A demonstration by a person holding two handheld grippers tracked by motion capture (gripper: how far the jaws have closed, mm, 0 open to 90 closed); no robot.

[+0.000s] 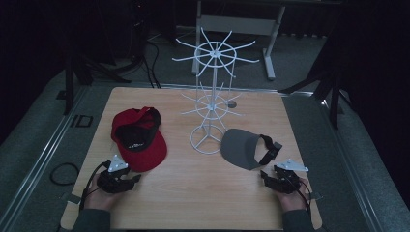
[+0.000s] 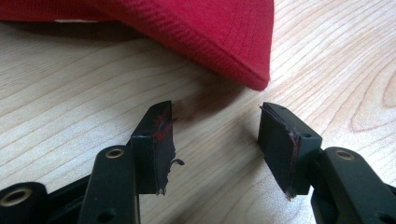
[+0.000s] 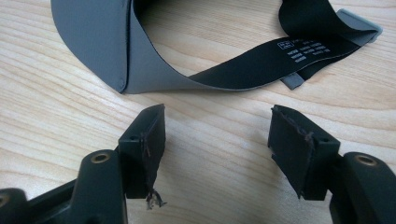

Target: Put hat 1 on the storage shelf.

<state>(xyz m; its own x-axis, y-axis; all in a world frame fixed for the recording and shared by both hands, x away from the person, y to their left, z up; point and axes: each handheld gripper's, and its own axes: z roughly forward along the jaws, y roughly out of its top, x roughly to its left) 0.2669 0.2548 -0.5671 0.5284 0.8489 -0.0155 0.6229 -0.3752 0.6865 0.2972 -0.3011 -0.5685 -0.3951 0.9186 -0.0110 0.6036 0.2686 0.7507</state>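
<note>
both grippers' jaws stood apart and empty, the left gripper just short of the red cloth cap, the right gripper just short of the grey visor.

Red cap crown cut off; visor label unreadable.

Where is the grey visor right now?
In the high view, the grey visor lies flat on the table's right side, just right of the white wire rack's base and just ahead of the open right gripper.

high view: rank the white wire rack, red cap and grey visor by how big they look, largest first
1. white wire rack, tallest and widest
2. red cap
3. grey visor, a little smaller than the cap; both lie about equally far from the camera
</note>
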